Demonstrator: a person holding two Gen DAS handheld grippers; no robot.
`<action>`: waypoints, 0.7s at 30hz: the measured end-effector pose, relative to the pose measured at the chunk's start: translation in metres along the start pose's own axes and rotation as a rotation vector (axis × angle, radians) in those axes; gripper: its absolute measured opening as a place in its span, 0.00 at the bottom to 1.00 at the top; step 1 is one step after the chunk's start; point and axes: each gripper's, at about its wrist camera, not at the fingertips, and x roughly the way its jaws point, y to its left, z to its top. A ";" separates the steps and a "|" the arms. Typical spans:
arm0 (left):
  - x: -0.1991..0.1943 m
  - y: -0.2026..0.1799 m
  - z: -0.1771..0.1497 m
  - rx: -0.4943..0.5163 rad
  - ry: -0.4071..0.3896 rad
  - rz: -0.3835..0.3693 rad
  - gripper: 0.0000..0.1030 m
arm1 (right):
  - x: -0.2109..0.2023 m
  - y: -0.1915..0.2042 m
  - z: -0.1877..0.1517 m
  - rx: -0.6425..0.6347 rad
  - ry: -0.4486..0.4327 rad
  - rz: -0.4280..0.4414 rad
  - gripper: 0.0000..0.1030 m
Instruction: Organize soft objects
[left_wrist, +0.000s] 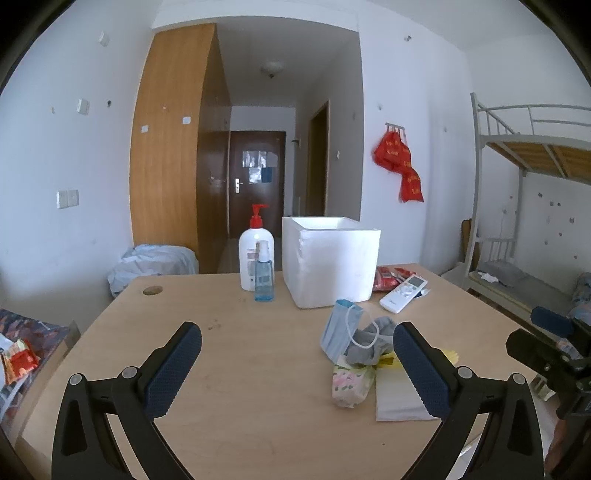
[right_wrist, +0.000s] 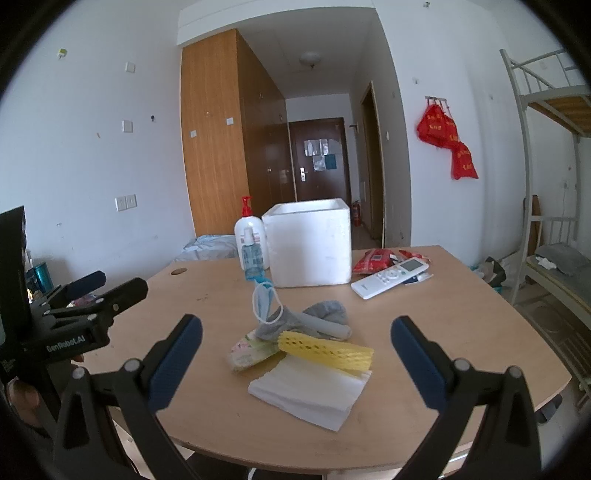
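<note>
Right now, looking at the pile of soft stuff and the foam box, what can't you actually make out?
- Inside of the white foam box: both wrist views sit too low, so its walls hide any contents.
- Yellow foam net: in the left wrist view, mostly hidden behind the left gripper finger and the grey sock.
- Print on the red packets: too small to read.
- Label on the pump bottle: blocked by the blue spray bottle.

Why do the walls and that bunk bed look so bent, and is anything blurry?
Left wrist view: the fisheye lens bows the grey metal bunk bed and blackens the corners; soft, even daylight, faint shadows. Right wrist view: same curving, the tall wooden wardrobe leans; the white foam box stays sharp, only the open right tongs look slightly soft.
</note>
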 end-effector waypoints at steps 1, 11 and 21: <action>-0.001 0.001 0.000 -0.003 -0.003 0.001 1.00 | -0.001 0.000 -0.001 -0.001 0.000 -0.001 1.00; -0.007 -0.001 -0.005 0.002 -0.006 0.000 1.00 | -0.008 0.003 -0.007 -0.013 0.000 0.008 1.00; -0.019 -0.004 -0.007 0.008 -0.040 0.008 1.00 | -0.018 0.012 -0.008 -0.036 -0.029 0.018 1.00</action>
